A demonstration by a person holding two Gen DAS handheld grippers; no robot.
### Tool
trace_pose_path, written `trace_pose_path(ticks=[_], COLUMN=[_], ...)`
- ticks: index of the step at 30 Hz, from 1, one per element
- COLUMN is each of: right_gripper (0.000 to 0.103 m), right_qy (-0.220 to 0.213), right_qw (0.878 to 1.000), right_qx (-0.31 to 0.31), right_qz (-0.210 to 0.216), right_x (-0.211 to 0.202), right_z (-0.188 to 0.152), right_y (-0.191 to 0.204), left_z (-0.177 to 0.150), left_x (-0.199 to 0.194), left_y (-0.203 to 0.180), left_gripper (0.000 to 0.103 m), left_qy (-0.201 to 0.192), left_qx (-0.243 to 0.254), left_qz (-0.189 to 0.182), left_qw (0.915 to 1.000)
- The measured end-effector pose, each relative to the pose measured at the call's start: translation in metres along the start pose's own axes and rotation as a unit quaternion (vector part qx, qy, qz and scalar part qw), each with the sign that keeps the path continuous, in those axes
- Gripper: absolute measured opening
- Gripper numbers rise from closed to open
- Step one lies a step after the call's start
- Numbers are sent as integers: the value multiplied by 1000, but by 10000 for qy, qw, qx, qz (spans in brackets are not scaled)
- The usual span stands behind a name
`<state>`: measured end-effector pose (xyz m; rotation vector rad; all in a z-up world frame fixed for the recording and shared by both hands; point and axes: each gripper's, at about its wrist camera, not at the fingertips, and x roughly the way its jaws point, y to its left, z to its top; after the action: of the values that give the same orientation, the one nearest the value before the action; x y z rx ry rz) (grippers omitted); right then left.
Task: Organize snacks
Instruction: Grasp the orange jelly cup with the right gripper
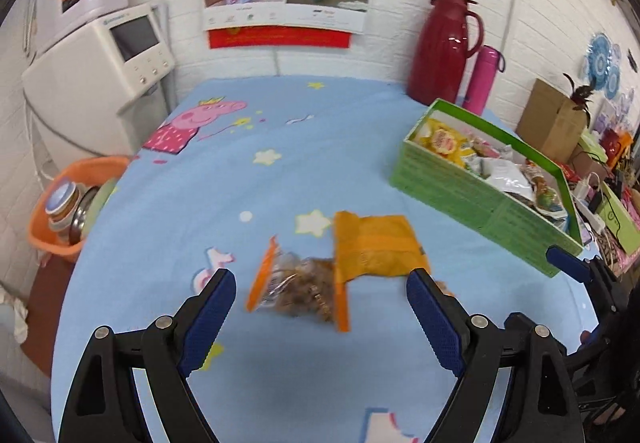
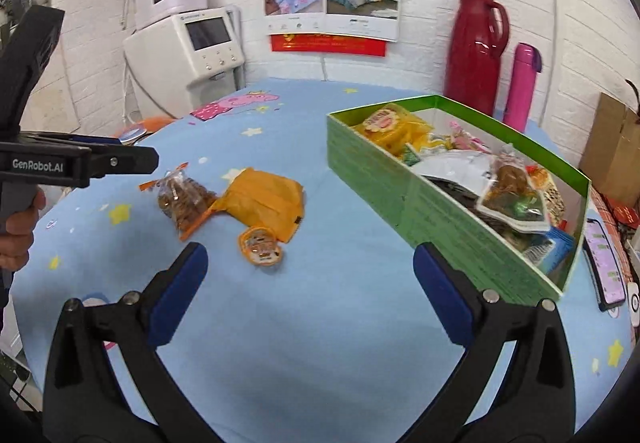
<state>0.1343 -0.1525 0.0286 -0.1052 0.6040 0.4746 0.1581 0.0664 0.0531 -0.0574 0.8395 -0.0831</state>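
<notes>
Wide-open left tongs (image 1: 321, 285) — clear snack bag (image 1: 298, 289) between them, untouched; right tongs (image 2: 310, 263) wide too.

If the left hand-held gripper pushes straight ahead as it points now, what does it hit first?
Probably the clear snack bag, lying between the open left hand-held gripper's fingers, with the orange packet just beyond. Depth is hard to judge.

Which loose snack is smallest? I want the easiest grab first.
The small round orange cup, beside the orange packet; the clear bag is bigger too.
</notes>
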Motion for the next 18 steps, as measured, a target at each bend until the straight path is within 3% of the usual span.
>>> trace_pose_path(ticks=[7,12,15,18], right_gripper=[102,102,102,86], right_qy=[925,1160,1290,1344], right_qw=[9952,9922,9909,9900], right_qx=[-315,-411,-231,4], right_qz=[81,207,300,421], right_x=[45,67,78,83], right_z=[6,5,5,4], right_y=[24,31,28,24], left_z=[-27,-49,-53,-48], left_x=[1,9,11,11], left_y=[52,61,58,52], left_gripper=[89,89,89,89], left_qy=[119,337,437,444], left_qx=[-337,-195,-130,-143], left_qz=[388,424,263,54], left_qw=[9986,9983,9986,9989])
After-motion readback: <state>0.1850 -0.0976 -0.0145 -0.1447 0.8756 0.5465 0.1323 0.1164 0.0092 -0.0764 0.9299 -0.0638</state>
